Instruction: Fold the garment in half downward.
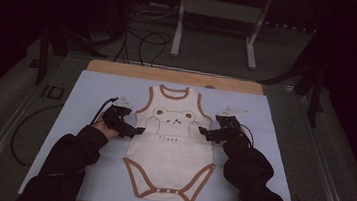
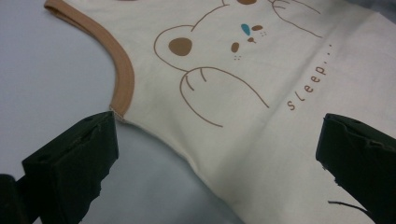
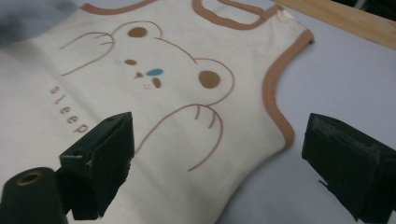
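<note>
A cream sleeveless baby bodysuit with brown trim and a bear print lies flat on the pale blue mat, neck away from me. My left gripper is at the garment's left side seam just below the armhole, jaws open across the seam. My right gripper is at the right side seam under the other armhole, jaws open over the edge. The bodysuit fills both gripper views, with the word "sleep" printed below the bear. Nothing is held.
The mat lies on a wooden board on the table. Black cables and a white stand frame are on the floor beyond. A person's dark sleeves come in from the bottom.
</note>
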`<state>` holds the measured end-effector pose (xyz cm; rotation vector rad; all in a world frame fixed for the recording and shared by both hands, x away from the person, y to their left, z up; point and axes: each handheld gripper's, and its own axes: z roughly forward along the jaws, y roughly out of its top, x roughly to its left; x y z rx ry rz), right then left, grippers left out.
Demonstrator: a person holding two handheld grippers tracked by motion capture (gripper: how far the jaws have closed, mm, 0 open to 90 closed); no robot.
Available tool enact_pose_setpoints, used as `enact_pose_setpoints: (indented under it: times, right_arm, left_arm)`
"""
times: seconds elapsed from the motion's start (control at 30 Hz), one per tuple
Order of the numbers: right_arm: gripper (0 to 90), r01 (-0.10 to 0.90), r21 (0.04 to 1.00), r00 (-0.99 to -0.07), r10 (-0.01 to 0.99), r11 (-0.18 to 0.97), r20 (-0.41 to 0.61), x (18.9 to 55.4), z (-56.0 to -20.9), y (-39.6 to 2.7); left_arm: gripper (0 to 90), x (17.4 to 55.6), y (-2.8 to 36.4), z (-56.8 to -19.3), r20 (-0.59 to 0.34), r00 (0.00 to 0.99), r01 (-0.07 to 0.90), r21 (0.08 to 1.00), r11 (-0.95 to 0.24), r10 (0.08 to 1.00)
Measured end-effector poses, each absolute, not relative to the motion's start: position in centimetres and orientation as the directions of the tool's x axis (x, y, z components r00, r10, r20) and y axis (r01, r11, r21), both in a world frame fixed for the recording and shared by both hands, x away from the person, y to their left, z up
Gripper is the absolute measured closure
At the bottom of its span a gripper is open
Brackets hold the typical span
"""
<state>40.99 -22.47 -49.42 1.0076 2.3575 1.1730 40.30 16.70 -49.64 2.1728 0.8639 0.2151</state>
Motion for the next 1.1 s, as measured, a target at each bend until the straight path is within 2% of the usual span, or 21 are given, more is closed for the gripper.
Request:
enact_pose_setpoints:
  times: [0.1, 0.27, 0.33, 0.47, 0.5, 0.63, 0.77, 0.83, 1.0, 1.1]
  right_arm:
    - [9.3, 0.476, 0.772, -0.698, 0.715, 0.422, 0.04, 41.2, -49.9, -22.3]
    - [9.3, 0.503, 0.738, -0.674, 0.739, 0.449, 0.009, 41.4, -50.4, -21.9]
    - [9.3, 0.54, 0.73, -0.654, 0.755, 0.418, 0.051, 41.8, -50.7, -21.9]
    - [9.7, 0.563, 0.719, -0.629, 0.776, 0.408, 0.051, 42.2, -50.9, -21.9]
    - [14.0, 0.57, 0.711, -0.619, 0.784, 0.411, 0.044, 42.4, -51.0, -21.9]
    - [20.3, 0.582, 0.7, -0.603, 0.797, 0.413, 0.031, 42.9, -51.3, -21.9]
    - [23.2, 0.586, 0.697, -0.596, 0.803, 0.415, 0.023, 43.1, -51.4, -21.9]
    - [29.7, 0.603, 0.68, -0.591, 0.806, 0.417, 0.029, 43.3, -51.9, -21.7]
    - [36.9, 0.604, 0.671, -0.596, 0.803, 0.431, 0.021, 43.3, -52.2, -21.3]
    - [46.4, 0.604, 0.666, -0.597, 0.802, 0.438, 0.015, 43.4, -52.0, -21.2]
  left_arm:
    - [0.1, 40.6, 16.4, -50.0, -0.109, 0.752, 0.522, 0.7, -0.487, 0.65]
    - [0.3, 40.9, 16.0, -50.2, -0.086, 0.745, 0.527, 0.684, -0.505, 0.662]
    - [0.4, 41.2, 15.8, -50.4, -0.069, 0.734, 0.534, 0.673, -0.511, 0.675]
    - [3.6, 41.4, 15.7, -50.6, -0.065, 0.726, 0.543, 0.664, -0.514, 0.684]
    - [4.8, 41.5, 15.6, -50.8, -0.054, 0.719, 0.548, 0.656, -0.518, 0.693]
    - [10.2, 41.7, 15.6, -51.0, -0.042, 0.705, 0.558, 0.649, -0.517, 0.708]
    - [17.4, 41.9, 15.6, -51.1, -0.04, 0.698, 0.561, 0.65, -0.512, 0.715]
    - [22.3, 42.1, 15.3, -51.3, -0.034, 0.693, 0.565, 0.646, -0.513, 0.721]
    - [30.6, 42.2, 14.9, -51.6, -0.005, 0.692, 0.564, 0.629, -0.535, 0.722]
    - [37.0, 42.3, 14.9, -51.7, -0.014, 0.687, 0.57, 0.63, -0.528, 0.726]
